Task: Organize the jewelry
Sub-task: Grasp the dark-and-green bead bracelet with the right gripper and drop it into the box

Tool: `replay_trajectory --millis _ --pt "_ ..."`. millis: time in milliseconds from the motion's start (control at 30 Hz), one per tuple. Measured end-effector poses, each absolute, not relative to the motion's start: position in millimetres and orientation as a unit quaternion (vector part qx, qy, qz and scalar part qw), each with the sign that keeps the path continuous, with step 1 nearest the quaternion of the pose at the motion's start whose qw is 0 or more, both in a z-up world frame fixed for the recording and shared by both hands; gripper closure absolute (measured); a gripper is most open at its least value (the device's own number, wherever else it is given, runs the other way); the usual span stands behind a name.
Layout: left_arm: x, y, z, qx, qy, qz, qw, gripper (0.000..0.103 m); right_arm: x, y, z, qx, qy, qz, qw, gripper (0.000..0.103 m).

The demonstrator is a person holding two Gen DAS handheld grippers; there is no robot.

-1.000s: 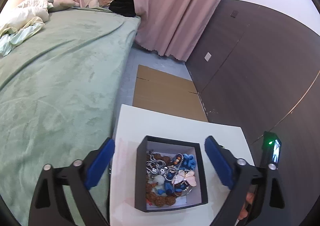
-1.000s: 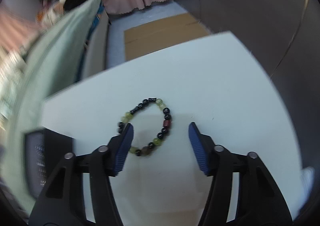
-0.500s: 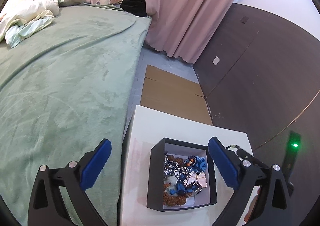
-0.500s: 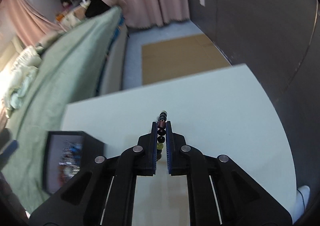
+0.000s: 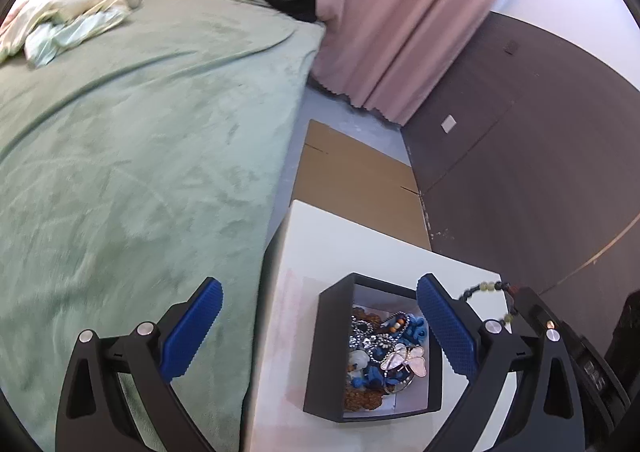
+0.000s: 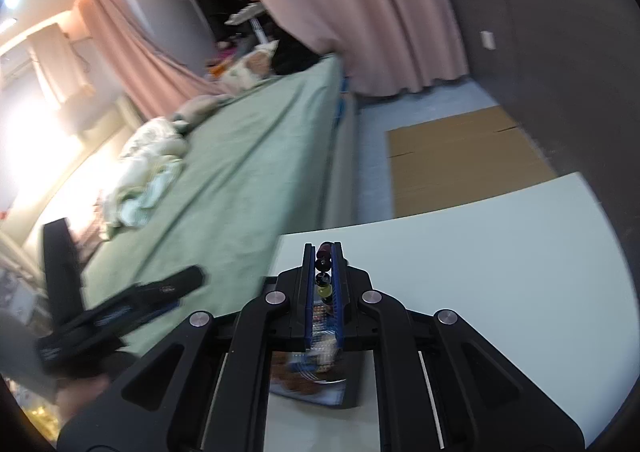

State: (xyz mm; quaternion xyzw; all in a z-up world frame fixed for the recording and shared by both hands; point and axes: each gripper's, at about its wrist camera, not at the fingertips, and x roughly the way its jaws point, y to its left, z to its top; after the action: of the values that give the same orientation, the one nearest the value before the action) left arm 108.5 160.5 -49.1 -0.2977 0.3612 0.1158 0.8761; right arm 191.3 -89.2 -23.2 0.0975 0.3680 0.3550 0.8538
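A black open box (image 5: 328, 352) full of mixed jewelry stands on the white table (image 5: 344, 244). My left gripper (image 5: 320, 326) is open and empty, its fingers either side of the box's far end, above it. My right gripper (image 6: 323, 272) is shut on a bracelet of dark and green beads (image 6: 323, 264). It holds the bracelet in the air above the box (image 6: 352, 392), which shows blurred under the jaws. The bracelet (image 5: 486, 287) also shows in the left wrist view, just right of the box, hanging from the right gripper.
A bed with a green blanket (image 5: 140, 132) runs along the table's left side. A flat cardboard sheet (image 5: 360, 180) lies on the floor beyond the table. A dark wall panel (image 5: 520, 152) stands to the right. Pink curtains (image 5: 380, 12) hang behind.
My right gripper closed on the bracelet on the table, lifted it and carried it left over the box. My left gripper stayed open and shifted slightly left of the box.
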Motion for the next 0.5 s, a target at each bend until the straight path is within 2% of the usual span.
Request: replay_trajectory --millis 133,167,233,267,300,500 --pt "102.4 168.6 -52.3 -0.323 0.365 0.121 0.865 0.009 185.4 -71.7 -26.8 0.13 0.398 0.414 0.808 0.094" --pt "100.3 169.2 -52.3 -0.326 0.366 0.12 0.863 0.009 185.5 -67.8 -28.7 0.136 0.407 0.422 0.799 0.091" --pt "97.0 167.9 -50.9 -0.324 0.367 0.12 0.864 0.009 183.9 -65.4 -29.6 0.13 0.419 0.418 0.795 0.062" --pt "95.1 166.5 -49.6 -0.32 0.367 0.121 0.865 0.009 181.3 -68.2 -28.2 0.128 0.415 0.411 0.802 0.039" --pt "94.0 165.2 -48.4 -0.318 0.367 0.121 0.866 0.009 177.7 -73.3 -25.3 0.125 0.402 0.398 0.815 0.028" --pt "81.1 155.0 -42.5 -0.297 0.368 0.123 0.872 0.009 169.0 -103.7 -21.8 0.131 0.391 0.371 0.832 0.024"
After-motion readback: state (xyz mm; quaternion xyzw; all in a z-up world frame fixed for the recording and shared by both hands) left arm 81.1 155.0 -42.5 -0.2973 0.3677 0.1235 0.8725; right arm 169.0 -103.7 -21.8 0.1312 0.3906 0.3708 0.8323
